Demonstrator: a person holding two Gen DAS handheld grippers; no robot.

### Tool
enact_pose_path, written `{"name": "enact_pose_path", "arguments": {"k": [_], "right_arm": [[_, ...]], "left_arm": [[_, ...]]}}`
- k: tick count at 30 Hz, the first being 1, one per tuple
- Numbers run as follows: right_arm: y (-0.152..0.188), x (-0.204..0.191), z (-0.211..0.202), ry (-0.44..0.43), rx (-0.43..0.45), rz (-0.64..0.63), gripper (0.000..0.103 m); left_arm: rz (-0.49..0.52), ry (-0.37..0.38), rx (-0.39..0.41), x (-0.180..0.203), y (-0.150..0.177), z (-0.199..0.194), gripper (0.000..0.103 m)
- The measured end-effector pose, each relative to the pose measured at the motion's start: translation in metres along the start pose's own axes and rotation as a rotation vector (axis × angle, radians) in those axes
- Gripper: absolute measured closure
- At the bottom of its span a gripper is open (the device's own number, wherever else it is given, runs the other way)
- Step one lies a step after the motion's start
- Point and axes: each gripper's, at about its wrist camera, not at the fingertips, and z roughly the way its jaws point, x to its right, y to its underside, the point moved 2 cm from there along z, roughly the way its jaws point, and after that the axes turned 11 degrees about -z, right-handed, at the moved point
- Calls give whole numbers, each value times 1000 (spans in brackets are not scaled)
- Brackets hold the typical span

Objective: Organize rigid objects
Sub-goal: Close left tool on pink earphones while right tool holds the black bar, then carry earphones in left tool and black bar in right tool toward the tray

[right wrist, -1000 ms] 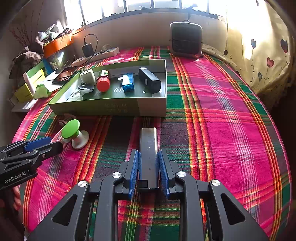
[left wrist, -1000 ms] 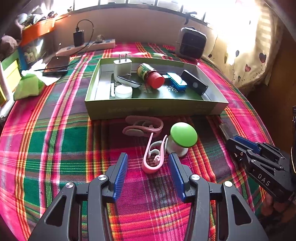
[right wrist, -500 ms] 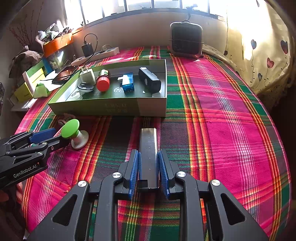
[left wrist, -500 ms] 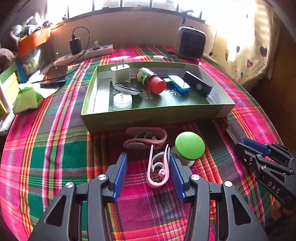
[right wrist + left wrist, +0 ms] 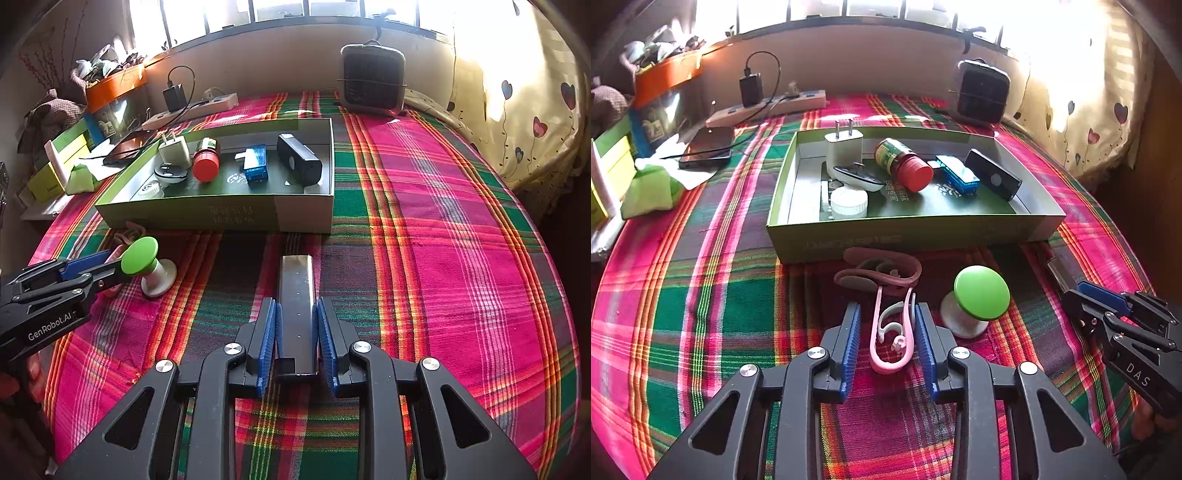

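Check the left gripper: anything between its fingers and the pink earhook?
Nothing visible. The pink looped plastic earhook lies on the plaid cloth between the left gripper's blue pads. The green-capped mushroom-shaped object stands outside the right pad.

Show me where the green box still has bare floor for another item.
Free: the near strip of the green box, between the white jar and the black device. Crowded: the back left around the charger and red-capped bottle.

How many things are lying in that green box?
6: white charger back left, dark oval gadget, white jar in front, red-capped bottle middle, blue gadget, black block right. Smaller ones may hide.
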Motion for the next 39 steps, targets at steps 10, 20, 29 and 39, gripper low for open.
{"name": "enact_pose_path", "arguments": {"k": [10, 20, 29, 39], "right_arm": [[0, 0, 0, 1, 0, -1, 78], [0, -1, 0, 1, -1, -1, 78], [1, 1, 1, 3, 0, -2, 79], [-1, -1, -5, -1, 19, -4, 79]], "left_arm": [[-5, 3, 2, -1, 1, -1, 81], [-8, 6, 0, -1, 1, -2, 81], [-10, 21, -2, 1, 2, -6, 81], [-10, 37, 19, 3, -1, -16, 81]]}}
